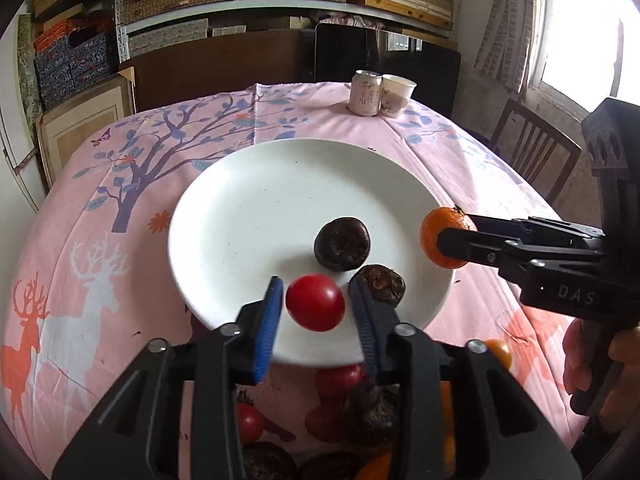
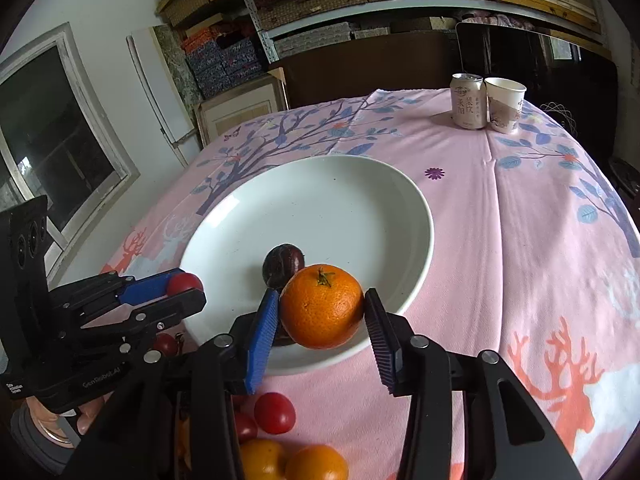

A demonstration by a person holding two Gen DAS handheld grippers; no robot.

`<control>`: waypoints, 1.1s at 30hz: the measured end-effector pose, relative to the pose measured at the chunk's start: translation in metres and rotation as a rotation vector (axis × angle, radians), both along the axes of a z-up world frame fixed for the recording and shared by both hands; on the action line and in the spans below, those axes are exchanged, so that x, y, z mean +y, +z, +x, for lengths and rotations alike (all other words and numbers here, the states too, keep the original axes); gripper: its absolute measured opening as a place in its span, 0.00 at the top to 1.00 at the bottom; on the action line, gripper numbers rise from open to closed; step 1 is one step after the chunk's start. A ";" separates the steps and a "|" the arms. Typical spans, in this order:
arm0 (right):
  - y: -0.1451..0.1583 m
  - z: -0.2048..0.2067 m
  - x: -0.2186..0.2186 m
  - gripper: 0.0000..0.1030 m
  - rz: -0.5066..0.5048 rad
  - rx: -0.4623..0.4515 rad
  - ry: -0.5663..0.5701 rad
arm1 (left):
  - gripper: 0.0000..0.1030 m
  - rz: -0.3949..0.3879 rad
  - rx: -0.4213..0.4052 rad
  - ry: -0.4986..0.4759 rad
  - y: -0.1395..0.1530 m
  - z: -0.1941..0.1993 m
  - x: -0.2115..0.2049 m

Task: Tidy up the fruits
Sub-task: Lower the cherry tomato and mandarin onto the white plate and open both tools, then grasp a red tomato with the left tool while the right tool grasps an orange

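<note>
One tomato (image 1: 315,302) within parted left gripper (image 1: 315,281), one orange (image 2: 322,306) within right gripper (image 2: 322,293) (grip unclear).

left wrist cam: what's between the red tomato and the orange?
One dark brown fruit at the white plate's near rim lies between tomato and orange; shows in the left wrist view.

The right gripper (image 2: 322,312) has its blue-padded jaws either side of a round orange tangerine (image 2: 322,306) over the near rim of a white ceramic plate (image 2: 360,200); whether the pads press it is unclear. A dark wrinkled fruit (image 2: 282,262) lies on the plate behind it. At left, the left gripper (image 2: 182,290) has a small red tomato (image 2: 184,282) between its jaws
</note>
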State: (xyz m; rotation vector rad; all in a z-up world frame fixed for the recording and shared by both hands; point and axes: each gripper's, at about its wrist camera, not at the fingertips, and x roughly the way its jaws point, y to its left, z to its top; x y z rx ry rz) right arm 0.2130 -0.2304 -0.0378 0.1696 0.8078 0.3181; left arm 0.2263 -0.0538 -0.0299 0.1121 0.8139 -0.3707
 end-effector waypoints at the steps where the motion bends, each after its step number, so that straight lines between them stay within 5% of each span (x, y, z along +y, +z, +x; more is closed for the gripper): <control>1: 0.000 -0.001 -0.001 0.46 -0.002 -0.009 -0.009 | 0.32 0.002 -0.002 0.021 0.000 0.002 0.001; 2: 0.003 -0.005 -0.002 0.36 -0.001 -0.032 -0.019 | 0.26 -0.015 -0.009 0.034 0.001 0.001 0.005; 8: 0.008 -0.061 -0.002 0.35 -0.092 -0.122 -0.014 | 0.25 -0.056 -0.030 0.019 0.004 -0.051 0.036; 13: -0.010 -0.103 -0.015 0.35 -0.094 -0.098 -0.013 | 0.25 -0.004 -0.038 -0.007 -0.015 -0.115 0.060; 19: -0.031 -0.127 -0.028 0.35 -0.036 -0.053 -0.042 | 0.24 0.013 -0.013 0.009 -0.040 -0.141 0.079; 23: -0.032 -0.130 -0.029 0.35 -0.032 -0.055 -0.054 | 0.54 -0.042 0.018 0.008 -0.040 -0.142 0.088; 27: -0.033 -0.131 -0.031 0.35 -0.029 -0.056 -0.059 | 0.54 -0.068 0.024 0.025 -0.040 -0.143 0.100; 33: -0.036 -0.127 -0.026 0.35 -0.040 -0.044 -0.041 | 0.55 0.008 0.056 0.008 -0.060 -0.139 0.085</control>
